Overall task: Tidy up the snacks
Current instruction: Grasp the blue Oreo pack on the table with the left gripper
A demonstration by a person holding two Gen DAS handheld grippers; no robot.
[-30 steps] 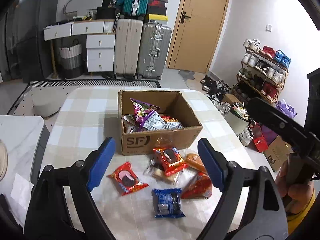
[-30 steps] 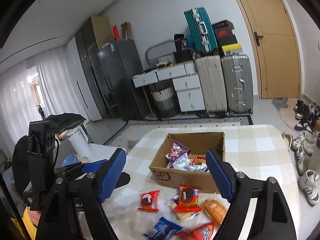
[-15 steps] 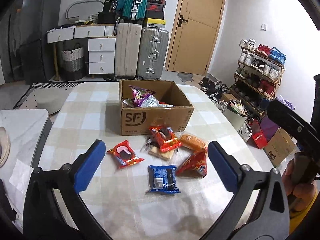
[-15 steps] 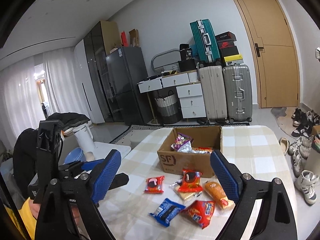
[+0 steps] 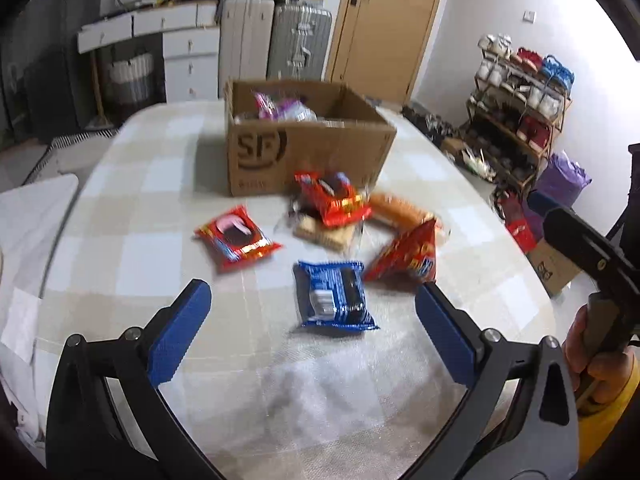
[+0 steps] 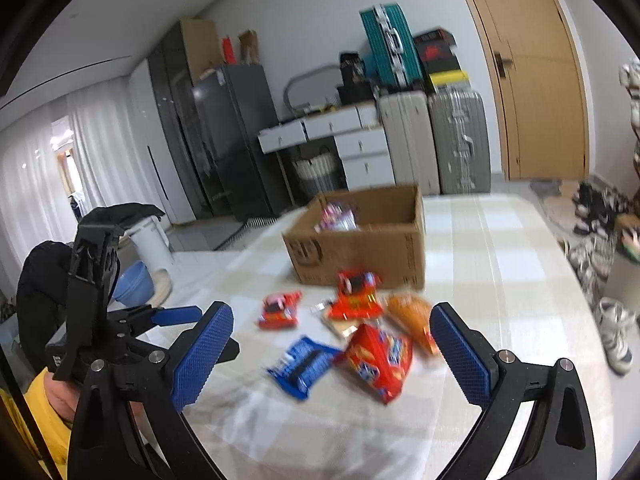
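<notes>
A cardboard box [image 5: 308,148] marked SF stands on the checked table [image 5: 132,240] with several snack packs inside. In front of it lie loose snacks: a blue cookie pack [image 5: 332,294], a red pack [image 5: 236,238], a red pack on a wafer [image 5: 332,200], an orange bun [image 5: 396,208] and a red triangular bag [image 5: 408,258]. My left gripper [image 5: 312,332] is open and empty, just short of the blue pack. My right gripper [image 6: 332,356] is open and empty above the blue pack [image 6: 300,366] and the red bag [image 6: 378,360]. The box [image 6: 360,240] shows behind them.
Suitcases [image 5: 276,40] and a white dresser [image 5: 176,52] stand behind the table by a wooden door [image 5: 384,24]. A shoe rack [image 5: 520,104] is at the right. A white side surface [image 5: 28,220] with a blue bowl [image 6: 134,290] adjoins the table's left edge.
Both grippers have drawn back and dropped lower toward the loose snacks near the table's front. Both stay open and empty. The snacks have not moved.
</notes>
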